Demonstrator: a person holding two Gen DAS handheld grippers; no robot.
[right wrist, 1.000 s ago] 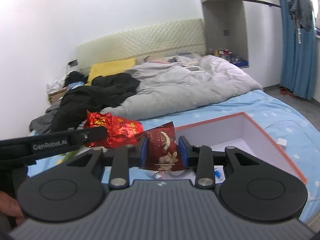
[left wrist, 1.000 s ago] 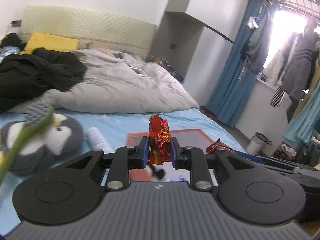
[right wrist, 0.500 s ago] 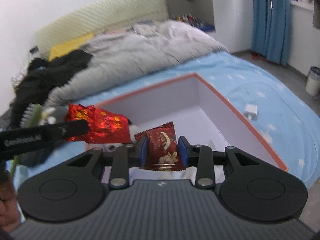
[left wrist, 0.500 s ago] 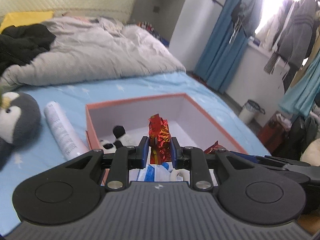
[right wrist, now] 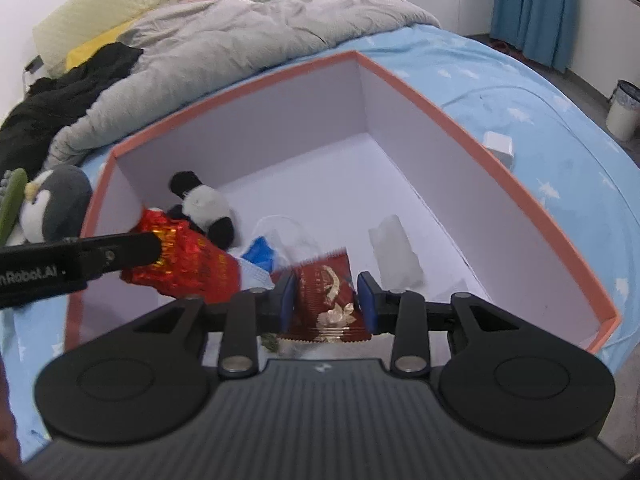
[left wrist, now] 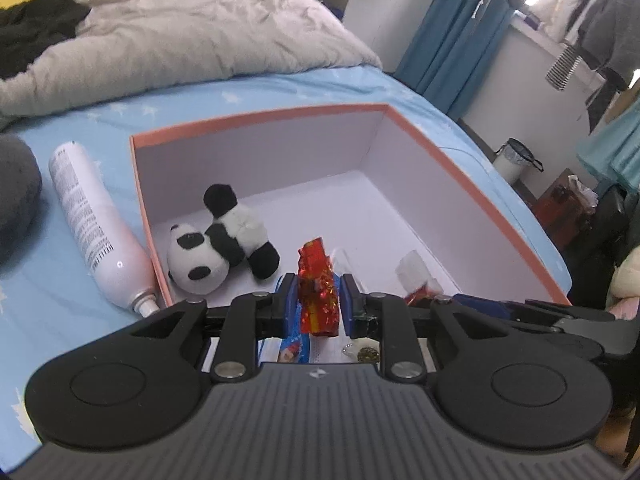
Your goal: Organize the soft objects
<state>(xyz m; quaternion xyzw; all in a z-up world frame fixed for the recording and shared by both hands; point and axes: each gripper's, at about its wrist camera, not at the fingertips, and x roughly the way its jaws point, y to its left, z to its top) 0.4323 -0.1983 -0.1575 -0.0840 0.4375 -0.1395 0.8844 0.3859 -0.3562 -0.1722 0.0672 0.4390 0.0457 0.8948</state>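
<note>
Now, working leftward first, my left gripper (left wrist: 316, 306) is clamped on a red foil packet (left wrist: 317, 286) over the box (left wrist: 256, 116), beside the panda (left wrist: 222, 242); my right gripper (right wrist: 326, 300) pinches a dark red sachet (right wrist: 326, 296) there too. Crinkly foil may cling to a pad on release and drop outside.

One box (left wrist: 472, 200), two plush toys (left wrist: 224, 240), two red snack packets (left wrist: 318, 288), one spray can (left wrist: 96, 224)
</note>
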